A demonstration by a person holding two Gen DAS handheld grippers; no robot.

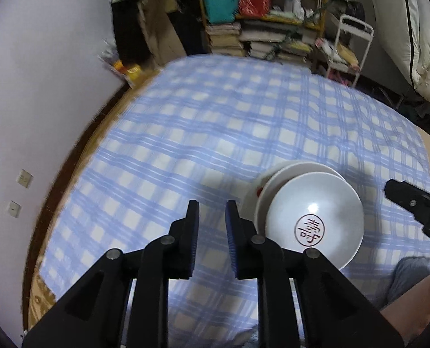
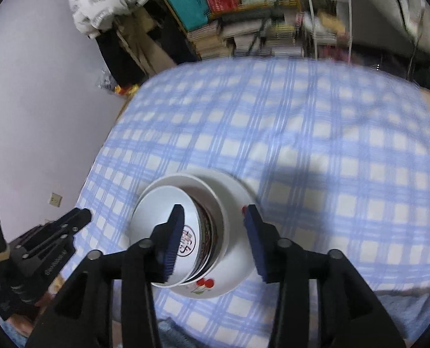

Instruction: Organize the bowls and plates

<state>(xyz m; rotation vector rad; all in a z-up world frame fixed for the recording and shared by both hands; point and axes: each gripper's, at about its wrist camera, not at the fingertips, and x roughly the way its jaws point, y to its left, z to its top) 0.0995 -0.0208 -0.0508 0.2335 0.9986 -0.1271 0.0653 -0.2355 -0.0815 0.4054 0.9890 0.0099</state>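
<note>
Right wrist view: both tongs (image 2: 213, 233) (image 1: 212, 230) apart, empty, above stacked bowls (image 2: 186, 232).

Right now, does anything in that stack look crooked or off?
Yes. The top bowl with the red seal sits tilted and off-centre, leaning toward one side of the stack on the cherry plate. Nothing looks spilled or broken. Both grippers are open, clear of it.

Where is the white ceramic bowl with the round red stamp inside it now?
The white ceramic bowl with the round red stamp sits on top of the nested stack on the cherry-patterned white plate, on the blue checked tablecloth, near its front edge, below the right gripper.
</note>
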